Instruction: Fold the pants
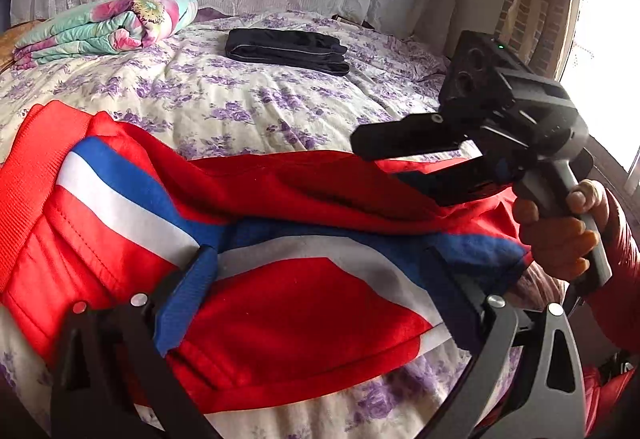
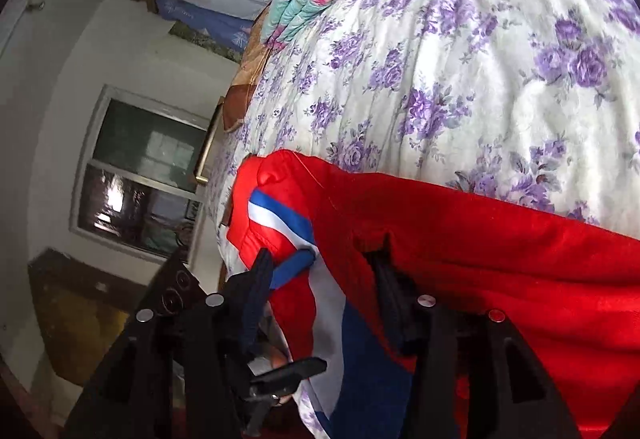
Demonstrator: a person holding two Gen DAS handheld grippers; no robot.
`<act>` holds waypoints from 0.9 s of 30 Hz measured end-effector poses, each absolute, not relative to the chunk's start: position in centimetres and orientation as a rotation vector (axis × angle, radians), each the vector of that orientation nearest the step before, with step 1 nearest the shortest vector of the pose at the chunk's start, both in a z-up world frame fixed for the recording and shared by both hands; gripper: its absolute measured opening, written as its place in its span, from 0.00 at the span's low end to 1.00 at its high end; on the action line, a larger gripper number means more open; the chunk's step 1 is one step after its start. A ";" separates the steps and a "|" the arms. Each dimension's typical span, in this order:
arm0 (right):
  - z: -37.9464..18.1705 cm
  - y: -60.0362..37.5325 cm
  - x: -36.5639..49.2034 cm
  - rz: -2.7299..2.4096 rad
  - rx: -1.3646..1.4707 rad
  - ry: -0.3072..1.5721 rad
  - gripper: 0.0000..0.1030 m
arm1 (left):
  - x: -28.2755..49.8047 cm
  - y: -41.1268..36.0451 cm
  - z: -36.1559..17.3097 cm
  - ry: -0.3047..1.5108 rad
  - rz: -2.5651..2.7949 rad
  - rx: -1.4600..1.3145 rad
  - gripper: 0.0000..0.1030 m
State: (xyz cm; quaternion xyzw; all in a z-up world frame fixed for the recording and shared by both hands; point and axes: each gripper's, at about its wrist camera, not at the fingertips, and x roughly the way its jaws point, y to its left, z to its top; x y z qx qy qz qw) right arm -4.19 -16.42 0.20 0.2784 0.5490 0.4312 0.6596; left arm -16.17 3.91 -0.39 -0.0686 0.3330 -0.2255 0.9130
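Though mid-fold, with left gripper [image 1: 316, 263] and right gripper [image 1: 380, 159] both released around the red pants [image 1: 280, 319], likely needs regripping the raised layer to carry across

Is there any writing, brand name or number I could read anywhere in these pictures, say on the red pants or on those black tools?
None: no words, brands or numbers can be read in either view.
Red pants: only blue and white stripes, no lettering.
Right gripper: plain black, a small green light, no label showing.
Folded dark garment: no visible tag or print.
Flowered bedsheet and folded floral quilt: patterns only.
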 end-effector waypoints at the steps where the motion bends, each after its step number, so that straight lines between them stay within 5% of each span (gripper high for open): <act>1: 0.1 -16.2 -3.9 0.969 0.634 1.245 0.39 | -16.1 4.0 -0.4 0.686 -0.467 -0.145 0.95; 2: 0.2 -16.1 -3.7 0.953 0.623 1.235 0.15 | -16.1 4.0 -0.4 0.684 -0.468 -0.148 0.95; 3: 0.6 -16.1 -3.6 0.928 0.604 1.208 0.06 | -16.1 4.1 -0.4 0.683 -0.470 -0.152 0.95; 8: 4.4 -15.2 -1.0 0.788 0.353 0.990 0.05 | -16.0 4.2 -0.4 0.682 -0.477 -0.164 0.95; 12: 0.2 -12.3 2.1 0.722 0.182 1.088 0.03 | -15.6 4.8 -0.2 0.695 -0.463 -0.199 0.95; 16: -0.1 -14.5 2.4 0.759 0.310 1.108 0.04 | -16.0 6.0 0.8 0.719 -0.433 -0.221 0.95; 21: 5.2 -15.3 -1.9 0.645 0.068 0.899 0.16 | -17.3 10.1 3.7 0.629 -0.248 -0.205 0.95; 24: 7.6 -15.1 -4.9 0.631 -0.027 0.765 0.44 | -15.5 12.3 3.0 0.680 -0.189 -0.218 0.95; 27: 5.9 -13.2 -6.4 0.671 -0.162 0.789 0.51 | -14.6 13.0 2.3 0.694 0.015 -0.165 0.95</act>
